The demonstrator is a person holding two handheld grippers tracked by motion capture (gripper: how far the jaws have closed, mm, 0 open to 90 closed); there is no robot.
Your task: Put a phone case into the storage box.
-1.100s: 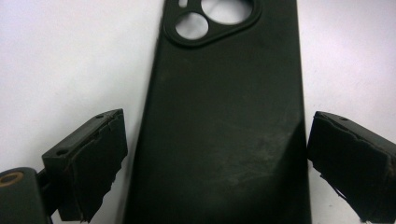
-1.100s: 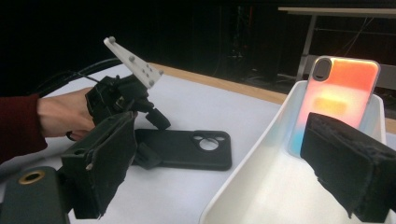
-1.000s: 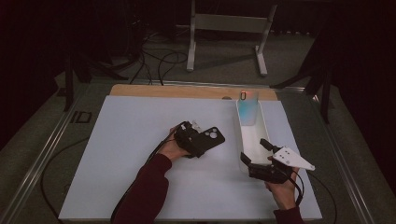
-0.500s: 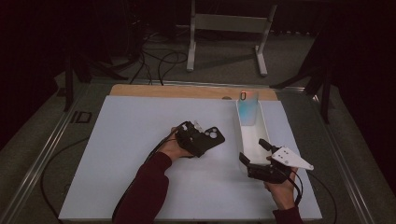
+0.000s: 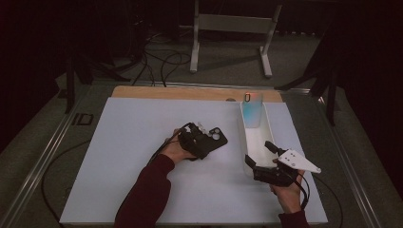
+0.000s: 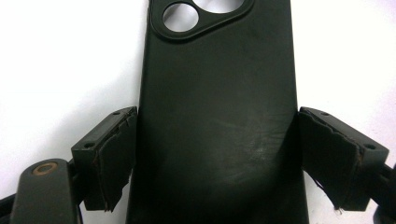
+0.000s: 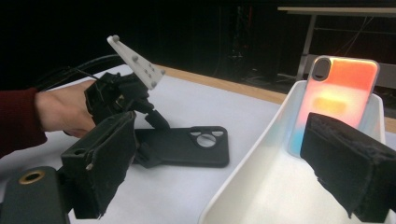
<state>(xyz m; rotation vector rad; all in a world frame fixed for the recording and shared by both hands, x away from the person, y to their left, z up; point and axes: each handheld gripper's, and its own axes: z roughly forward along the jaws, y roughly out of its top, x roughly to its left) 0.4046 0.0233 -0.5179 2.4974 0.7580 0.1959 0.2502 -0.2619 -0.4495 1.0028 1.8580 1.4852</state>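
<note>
Surface: white table mat [image 5: 142, 142], dark floor beyond.
Left gripper [image 6: 215, 154]: jaws closed against the sides of a black phone case [image 6: 217, 116], lying flat mid-table.
Right gripper [image 7: 224, 172]: jaws spread, straddling the near end of a white tray [image 7: 261, 186].
Tray contents: orange-blue phone [image 7: 343, 88], propped upright at the far end.

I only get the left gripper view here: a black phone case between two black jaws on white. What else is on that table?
Observer: A long white tray lies to the right of the black phone case.
Operator: Anything in it?
Observer: Yes, a phone with an orange-to-blue back leans upright against the tray's far end.
Operator: Where is the other gripper?
Observer: The right gripper sits at the tray's near end, its jaws wide apart, one on either side of the tray wall.
Operator: Is my case lifted?
Observer: In the right gripper view it lies flat on the white mat, with the left gripper at its end.
</note>
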